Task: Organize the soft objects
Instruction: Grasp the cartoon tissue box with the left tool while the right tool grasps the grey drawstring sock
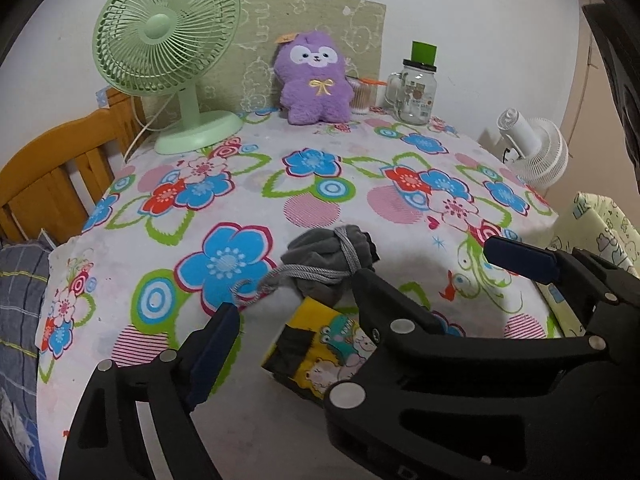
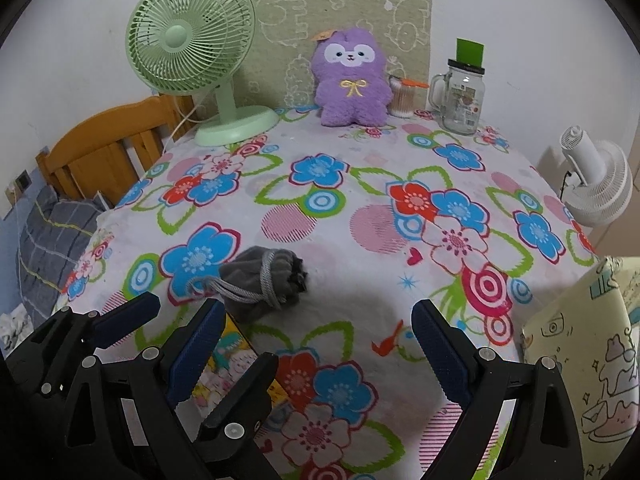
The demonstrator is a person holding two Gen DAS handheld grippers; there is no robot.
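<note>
Two grippers, mine, both spread and empty: left gripper point(image 1: 296, 308) straddles grey drawstring pouch point(image 1: 330, 262) at lower centre; right gripper point(image 2: 320, 320) idle. Clamp pouch body, not cord point(image 1: 304, 276).

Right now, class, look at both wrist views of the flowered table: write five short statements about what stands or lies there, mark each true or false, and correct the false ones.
1. The purple plush toy sits upright at the far edge of the table, against the wall. True.
2. The grey drawstring pouch lies on top of the green fan's base. False: it lies on the flowered tablecloth, near the front, well away from the green fan.
3. The glass jar stands to the right of the plush toy. True.
4. The left gripper is clamped on the pouch. False: its jaws stand apart, and the pads do not press on it.
5. The right gripper holds the jar. False: its jaws are open over bare cloth.
</note>
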